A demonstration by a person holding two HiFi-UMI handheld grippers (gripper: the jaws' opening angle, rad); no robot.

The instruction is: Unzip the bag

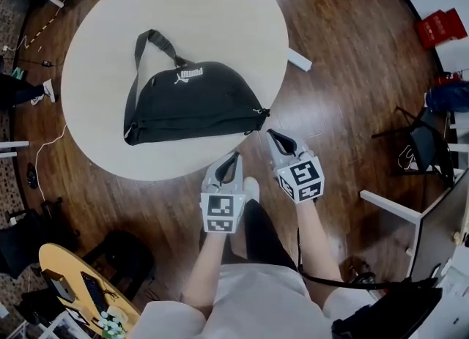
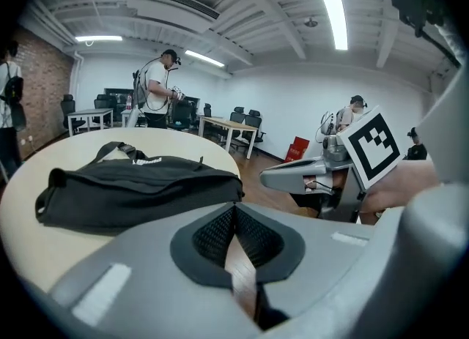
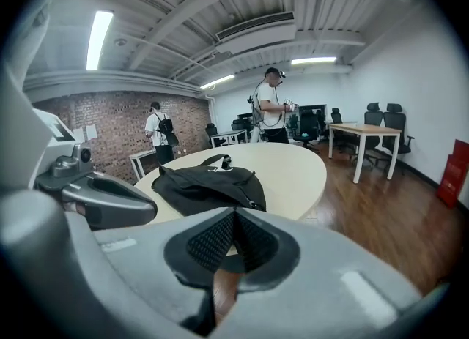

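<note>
In your head view, the black bag (image 1: 194,103) lies on the round table (image 1: 220,8), with your left gripper (image 1: 236,156) and right gripper (image 1: 272,134) just off the table's near edge (both empty). Your left gripper view shows its jaws pressed together, with the bag beyond them. Your right gripper view shows the same.

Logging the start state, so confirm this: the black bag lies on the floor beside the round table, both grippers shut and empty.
Not the floor: the head view shows the black bag lying on the round table. The left gripper and right gripper are shut and empty, as stated.
</note>
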